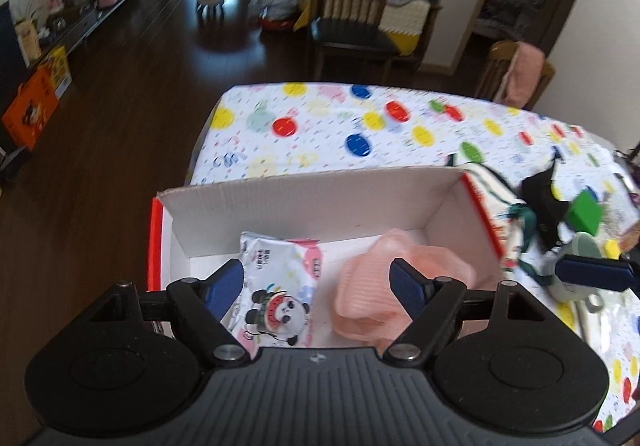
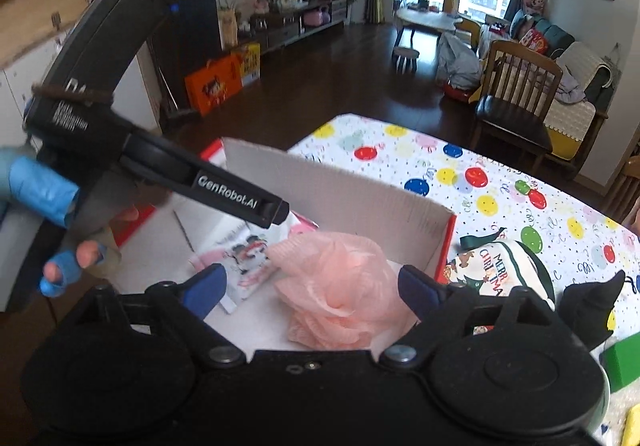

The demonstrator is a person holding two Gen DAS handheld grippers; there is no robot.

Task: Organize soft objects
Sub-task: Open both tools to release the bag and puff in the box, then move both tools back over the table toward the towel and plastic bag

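The table [image 1: 320, 133] carries the box [image 1: 312, 201], where the wipes pack [image 1: 276, 270] and pink puff [image 2: 340, 286] already lie; the Christmas pouch [image 2: 496, 274] outside looks the likely next pick. Both tools tilt down over the box, left gripper [image 1: 316, 282] and right gripper [image 2: 312, 290] wide and empty.
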